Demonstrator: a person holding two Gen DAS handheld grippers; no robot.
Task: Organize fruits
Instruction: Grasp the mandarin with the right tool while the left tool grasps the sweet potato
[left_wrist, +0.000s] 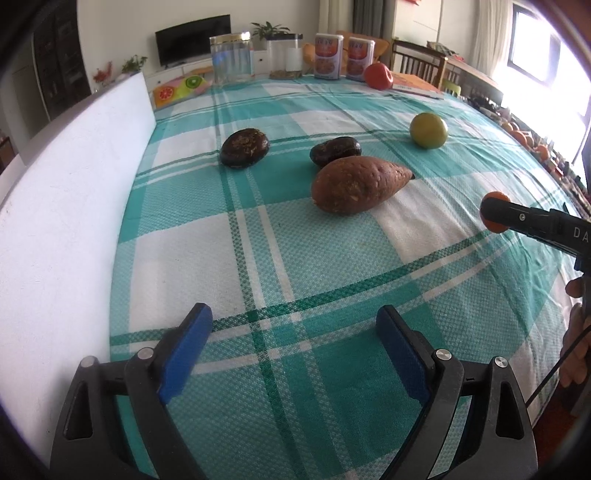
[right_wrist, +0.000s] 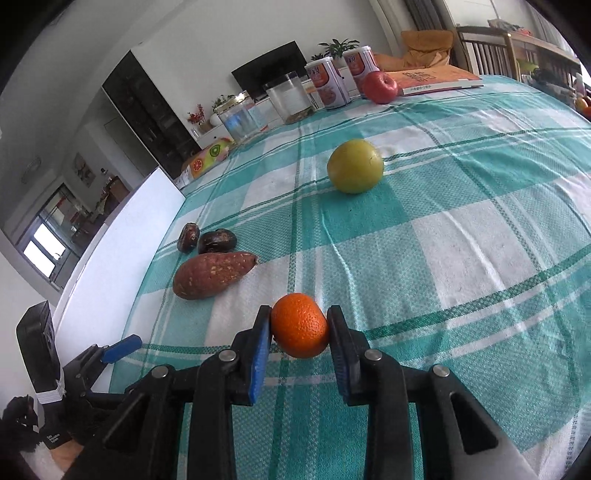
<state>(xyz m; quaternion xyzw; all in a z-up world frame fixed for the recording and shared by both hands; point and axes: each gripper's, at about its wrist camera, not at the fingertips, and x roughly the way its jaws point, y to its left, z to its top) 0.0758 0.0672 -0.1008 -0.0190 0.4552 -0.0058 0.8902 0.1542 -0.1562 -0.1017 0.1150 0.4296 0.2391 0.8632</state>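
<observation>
My right gripper (right_wrist: 300, 325) is shut on a small orange (right_wrist: 300, 326), its blue pads pressing both sides; in the left wrist view the same orange (left_wrist: 494, 195) peeks out around that gripper (left_wrist: 493, 212) at the right edge. My left gripper (left_wrist: 293, 328) stands open over bare checked cloth with nothing between its fingers. A sweet potato (left_wrist: 356, 183) lies mid-table, with two dark brown fruits (left_wrist: 244, 147) (left_wrist: 335, 150) behind it. A green-yellow round fruit (right_wrist: 355, 166) sits farther back, and a red apple (right_wrist: 379, 86) rests near the far edge.
A white board (left_wrist: 66, 206) borders the table's left side. At the far edge stand two clear jars (left_wrist: 232, 58), two printed cans (left_wrist: 328, 56) and an orange book (right_wrist: 436, 79). A fruit-print cushion (left_wrist: 179, 86) lies beyond the table. Wooden chairs (left_wrist: 421, 62) stand at the back right.
</observation>
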